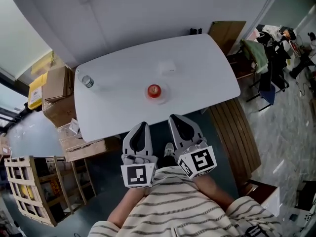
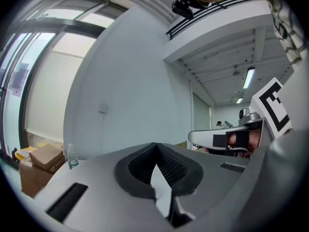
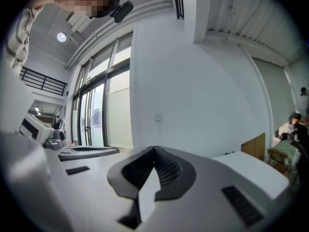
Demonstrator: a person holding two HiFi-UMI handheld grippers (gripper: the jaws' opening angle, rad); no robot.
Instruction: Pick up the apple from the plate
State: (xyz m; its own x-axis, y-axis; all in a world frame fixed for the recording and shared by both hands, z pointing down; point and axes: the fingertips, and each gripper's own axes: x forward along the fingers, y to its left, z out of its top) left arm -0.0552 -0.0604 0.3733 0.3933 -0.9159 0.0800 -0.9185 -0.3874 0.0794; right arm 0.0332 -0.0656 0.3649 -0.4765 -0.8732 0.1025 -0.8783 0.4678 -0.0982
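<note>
Head view looks steeply down on a white surface [image 1: 197,68] with rounded corners, set at a slant across the frame. Its far edge runs close along a pale wall [image 1: 148,14]. Its left end stands just beside a stack of cardboard boxes [image 1: 58,95], with a wooden crate [image 1: 29,194] lower down on that side. Off the right end lies a slatted wooden bench [image 1: 236,132], and past the far right corner stand chairs [image 1: 261,68] hung with clothes. The near edge is the free side, with dark floor beneath it where the person stands.

The left claw [image 1: 142,125] and the right claw [image 1: 174,117] are side by side, both pointing level toward the surface, and their tips come just up to that near edge. In each gripper view the ribbed pads meet at the tip, so both claws are closed together and nothing sits between them.

The apple [image 1: 154,91], red, rests on a pale plate [image 1: 167,95] about midway across the surface, nearer the near edge than the far one. It lies ahead of both claws, on a line that falls between the two, and apart from each. Bare surface lies between the claw tips and the plate.

A clear bottle [image 1: 87,81] stands upright near the left corner, well apart from the apple. A small white square object [image 1: 167,67] lies flat just beyond the plate toward the far edge.
</note>
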